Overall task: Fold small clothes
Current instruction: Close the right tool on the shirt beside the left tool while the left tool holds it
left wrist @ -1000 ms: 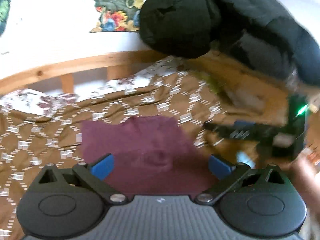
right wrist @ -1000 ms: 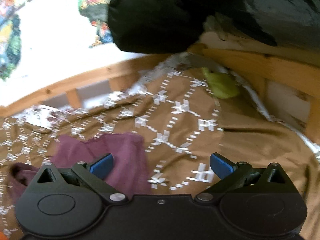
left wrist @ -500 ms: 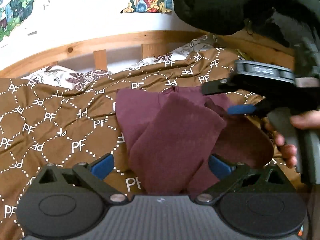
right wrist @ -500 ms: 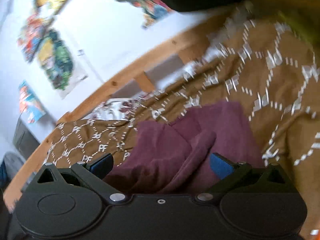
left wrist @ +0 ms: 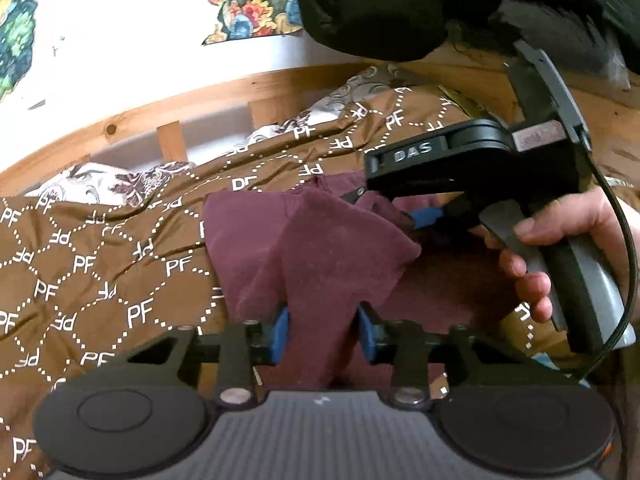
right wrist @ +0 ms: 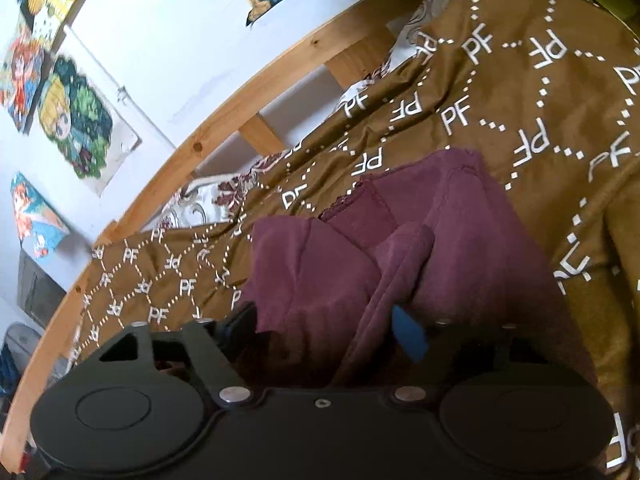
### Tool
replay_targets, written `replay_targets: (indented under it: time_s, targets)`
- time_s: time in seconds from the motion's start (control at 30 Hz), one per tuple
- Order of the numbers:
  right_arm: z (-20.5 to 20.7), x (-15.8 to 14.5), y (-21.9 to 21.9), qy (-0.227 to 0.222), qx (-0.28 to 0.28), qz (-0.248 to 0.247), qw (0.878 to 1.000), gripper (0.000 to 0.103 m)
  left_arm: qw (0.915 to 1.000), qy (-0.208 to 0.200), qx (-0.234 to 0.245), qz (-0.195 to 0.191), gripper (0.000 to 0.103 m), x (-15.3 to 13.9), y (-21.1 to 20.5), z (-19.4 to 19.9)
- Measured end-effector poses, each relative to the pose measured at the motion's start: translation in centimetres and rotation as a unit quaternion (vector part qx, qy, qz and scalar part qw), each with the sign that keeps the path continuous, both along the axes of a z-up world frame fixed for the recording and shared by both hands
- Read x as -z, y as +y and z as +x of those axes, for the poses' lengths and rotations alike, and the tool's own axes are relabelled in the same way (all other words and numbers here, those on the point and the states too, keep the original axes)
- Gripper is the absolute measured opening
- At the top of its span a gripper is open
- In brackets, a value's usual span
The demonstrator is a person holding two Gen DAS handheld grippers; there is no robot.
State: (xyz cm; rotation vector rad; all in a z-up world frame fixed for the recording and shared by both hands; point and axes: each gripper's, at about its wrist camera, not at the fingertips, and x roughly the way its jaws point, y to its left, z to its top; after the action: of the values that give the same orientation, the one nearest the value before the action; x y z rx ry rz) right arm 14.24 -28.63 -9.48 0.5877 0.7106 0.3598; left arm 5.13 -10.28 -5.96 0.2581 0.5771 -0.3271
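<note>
So the biggest thing here is the bed, covered in a brown bedspread (left wrist: 100,264) with a white "PF" print, with a wooden bed rail (left wrist: 132,120) along the far side and a black padded jacket (left wrist: 400,4) hanging over the top corner. Cartoon posters (right wrist: 76,120) are taped to the white wall behind.

Lying on the bedspread is the maroon garment (left wrist: 328,256), some small piece of clothing, rumpled, with one flap pulled up and doubled over itself.

The left tongs (left wrist: 322,334) are closing, with a bunched ridge of the maroon cloth between the blue pads; from the left wrist view it looks like they're already pinching it. The right tongs (right wrist: 324,324) are closing too, with a thick fold of the same garment between the fingers, but one pad is buried in fabric, so I'd say not clamped yet. A person's hand (left wrist: 552,248) holds the right handle.

My guess on handling: it's light, floppy and a bit fuzzy, so it won't slip much but won't hold any shape either. Pinching a bunch like this drags layers along. I'd grab at a hemmed edge or a corner, one single layer per side, then stretch it flat before folding.
</note>
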Motion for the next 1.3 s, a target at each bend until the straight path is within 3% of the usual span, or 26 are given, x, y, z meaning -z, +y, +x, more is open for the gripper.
replay_targets:
  time_s: [0.07,0.13,0.2,0.3,0.53,0.77,0.9,1.1,1.2,1.27,1.3]
  targets:
    - [-0.1,-0.1,0.1,-0.004,-0.007,-0.010,1.000,0.056,0.9999,-0.005,0.009,0.008,0.030,0.1,-0.3,-0.3]
    - [-0.4,-0.4,0.0,-0.011,-0.007,-0.023,1.000,0.031,0.9996,-0.013,0.017,0.017,0.027,0.3,-0.7,-0.7]
    - [-0.6,-0.7,-0.1,-0.021,-0.002,-0.035,0.999,0.012,0.9994,-0.017,0.023,0.021,0.026,0.3,-1.1,-1.0]
    - [-1.4,-1.4,-0.6,-0.048,0.003,-0.042,0.998,0.009,0.9993,-0.018,0.033,0.010,0.024,0.1,-1.2,-1.2]
    - [-3.6,-3.7,-2.4,-0.110,0.042,-0.074,0.990,0.008,0.9940,-0.009,0.083,-0.070,0.024,-0.4,-1.9,-0.6]
    - [-6.1,-3.7,-6.1,-0.086,0.106,-0.100,0.986,0.008,0.9884,0.019,0.129,-0.078,0.028,0.8,-4.1,-0.2]
    - [-6.0,-2.8,-6.9,-0.057,0.113,-0.086,0.988,0.008,0.9859,0.038,0.126,-0.103,0.030,1.4,-3.1,-0.1]
    - [-5.2,-2.8,-5.9,-0.083,0.108,-0.114,0.984,0.008,0.9775,0.046,0.114,-0.171,0.066,0.3,-0.6,-0.1]
    - [-4.8,-2.5,-5.8,-0.076,0.108,-0.128,0.983,0.009,0.9751,0.034,0.103,-0.193,0.083,-0.4,0.5,-0.7]
    - [-4.7,-2.4,-5.8,-0.069,0.116,-0.135,0.982,0.015,0.9738,0.029,0.092,-0.206,0.092,-0.9,1.0,-0.9]
    - [-4.8,-2.5,-5.8,-0.070,0.124,-0.143,0.979,0.023,0.9732,0.027,0.082,-0.213,0.095,-1.0,1.4,-0.8]
